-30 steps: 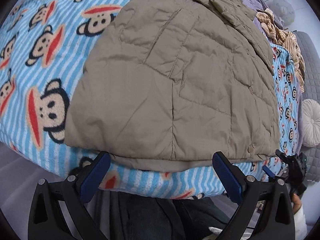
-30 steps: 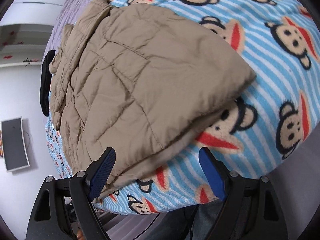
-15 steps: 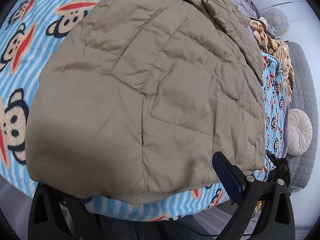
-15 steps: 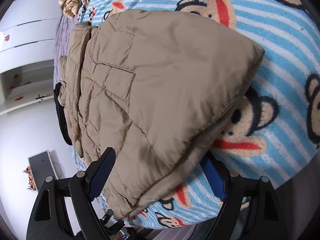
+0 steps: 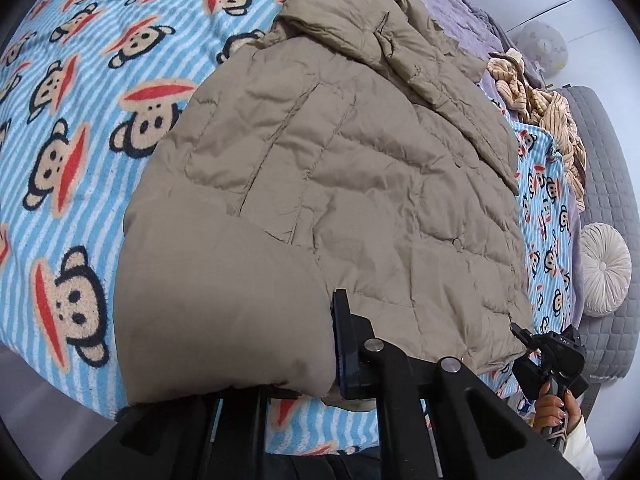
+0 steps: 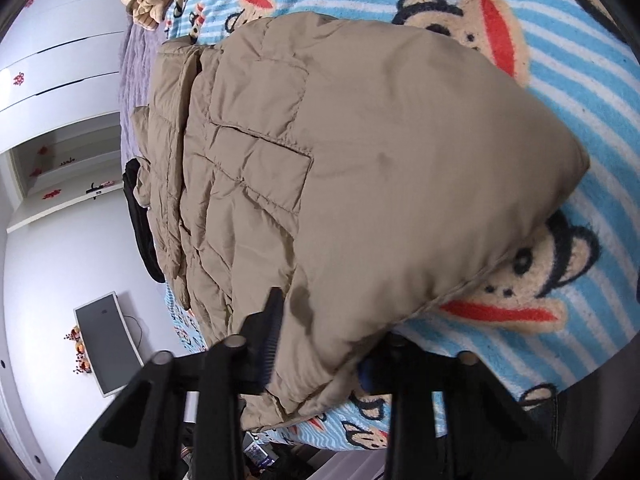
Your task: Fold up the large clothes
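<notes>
Both grippers pinch the near hem of the tan puffer jacket (image 5: 340, 200), their jaws having just been closing on the fabric.

We have the left gripper (image 5: 320, 364) clamped on the hem near its left corner, and the right gripper (image 6: 316, 356) on the thick near corner. The jacket lies across the monkey-print blanket (image 5: 80, 128), collar at the far end. We judge the fold goes best if both hands lift together, keep the hem taut and level, and carry it toward the collar without letting the padding slip.

Left gripper (image 5: 304, 364) jaws just closed, pinching near hem of tan padded jacket (image 5: 340, 184) on monkey-print blanket (image 5: 80, 128) (right gripper (image 5: 552, 356) at far corner).
</notes>
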`<state>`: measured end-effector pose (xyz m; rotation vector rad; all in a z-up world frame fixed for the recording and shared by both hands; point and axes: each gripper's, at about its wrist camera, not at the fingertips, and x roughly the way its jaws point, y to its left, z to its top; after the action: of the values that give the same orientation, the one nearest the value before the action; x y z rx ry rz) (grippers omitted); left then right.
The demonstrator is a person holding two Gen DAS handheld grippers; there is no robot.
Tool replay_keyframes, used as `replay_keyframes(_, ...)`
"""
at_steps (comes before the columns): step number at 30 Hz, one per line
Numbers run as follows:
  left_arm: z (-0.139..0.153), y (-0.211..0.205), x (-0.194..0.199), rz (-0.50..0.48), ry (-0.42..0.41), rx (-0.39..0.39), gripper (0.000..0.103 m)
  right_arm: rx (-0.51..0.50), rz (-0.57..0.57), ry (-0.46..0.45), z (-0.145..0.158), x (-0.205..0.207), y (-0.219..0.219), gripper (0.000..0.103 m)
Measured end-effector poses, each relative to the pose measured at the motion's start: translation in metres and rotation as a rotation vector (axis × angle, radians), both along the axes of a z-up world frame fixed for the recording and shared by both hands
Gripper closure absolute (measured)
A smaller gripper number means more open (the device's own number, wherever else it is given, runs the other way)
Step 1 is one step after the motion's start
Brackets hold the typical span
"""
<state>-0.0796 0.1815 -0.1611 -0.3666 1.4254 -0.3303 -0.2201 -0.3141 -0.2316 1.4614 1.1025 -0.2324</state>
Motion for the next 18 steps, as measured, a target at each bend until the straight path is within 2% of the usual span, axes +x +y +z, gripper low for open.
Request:
replay_keyframes(3, 0.022, 0.001, 0.006, 0.013, -0.041, 0.000, 0.091, -0.028, 0.024, -0.034, 0.013, 0.007, -0.004, 0.096)
replay_keyframes(8, 0.076, -0.001, 0.032, 0.041, -0.159, 0.006, 0.091, -0.101, 0.135, -0.146, 0.063, 0.043, -0.011, 0.097)
replay_keyframes(11, 0.109, -0.009, 0.053, 0.061, -0.242, 0.026, 0.091, -0.171, 0.219, -0.215, 0.102, 0.077, -0.015, 0.097)
replay_keyframes(15, 0.147, -0.026, 0.088, 0.079, -0.348, 0.059, 0.091, -0.216, 0.295, -0.299, 0.145, 0.128, -0.023, 0.097)
replay_keyframes(18, 0.167, -0.040, 0.121, 0.080, -0.412, 0.077, 0.091, -0.278, 0.377, -0.340, 0.172, 0.171, -0.031, 0.097)
